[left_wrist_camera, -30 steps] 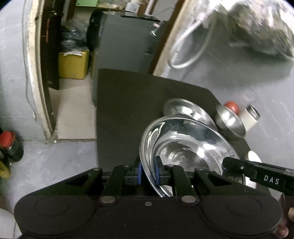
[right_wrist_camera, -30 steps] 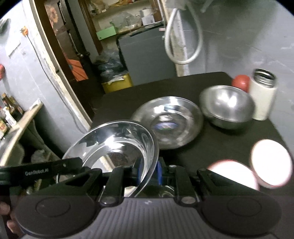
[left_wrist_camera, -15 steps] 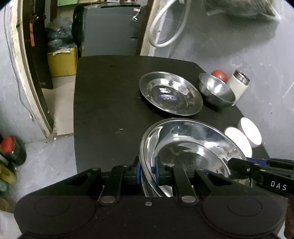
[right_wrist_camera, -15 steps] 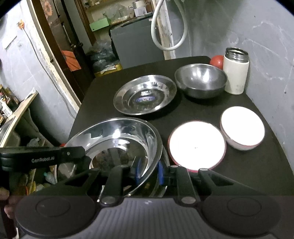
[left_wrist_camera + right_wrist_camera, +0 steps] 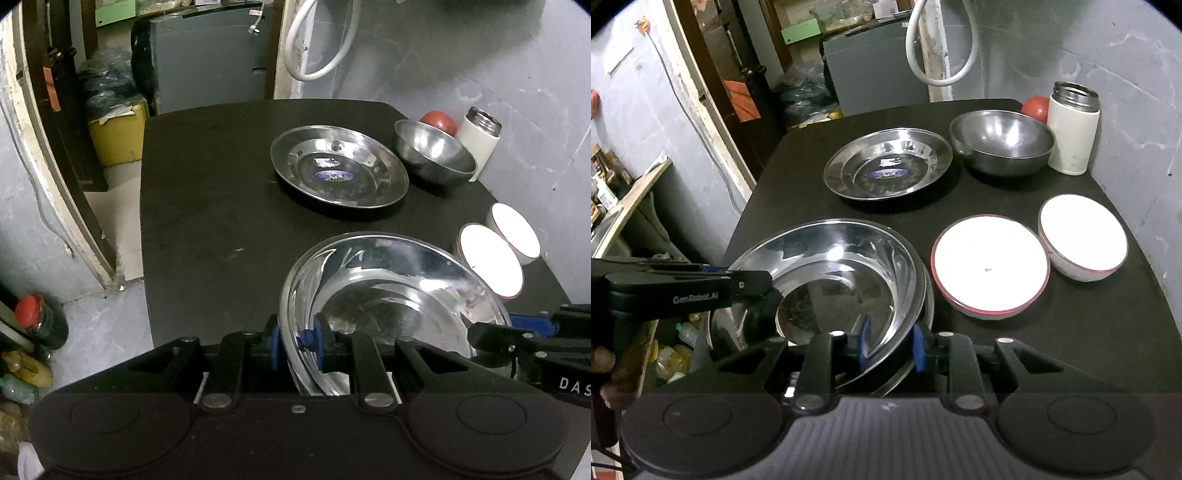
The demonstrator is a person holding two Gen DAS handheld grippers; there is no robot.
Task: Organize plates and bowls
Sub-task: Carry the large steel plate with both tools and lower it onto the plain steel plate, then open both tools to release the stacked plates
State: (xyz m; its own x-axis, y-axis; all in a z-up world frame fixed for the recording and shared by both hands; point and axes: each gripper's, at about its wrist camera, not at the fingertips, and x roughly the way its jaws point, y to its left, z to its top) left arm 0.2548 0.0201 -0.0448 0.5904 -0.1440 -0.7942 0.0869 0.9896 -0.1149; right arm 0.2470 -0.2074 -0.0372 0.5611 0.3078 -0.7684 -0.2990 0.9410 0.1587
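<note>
Slippage worries us most: we hold one steel plate (image 5: 388, 295) by opposite rims, the left gripper (image 5: 295, 345) with jaws narrowed on one edge, the right gripper (image 5: 890, 345) pinching the other, low over the near end of the bench (image 5: 207, 229). Polished rim, thin grip; uneven lowering could twist it free. The white bowl (image 5: 990, 267) sits just beside, easily knocked.

Rough grey plaster wall (image 5: 1108, 48) at 2 o'clock. White looped hose (image 5: 942, 44) at 12. Grey metal cabinet (image 5: 210, 55) behind black tabletop (image 5: 207, 221). Yellow bin (image 5: 118, 134) at 10. Dim light.
</note>
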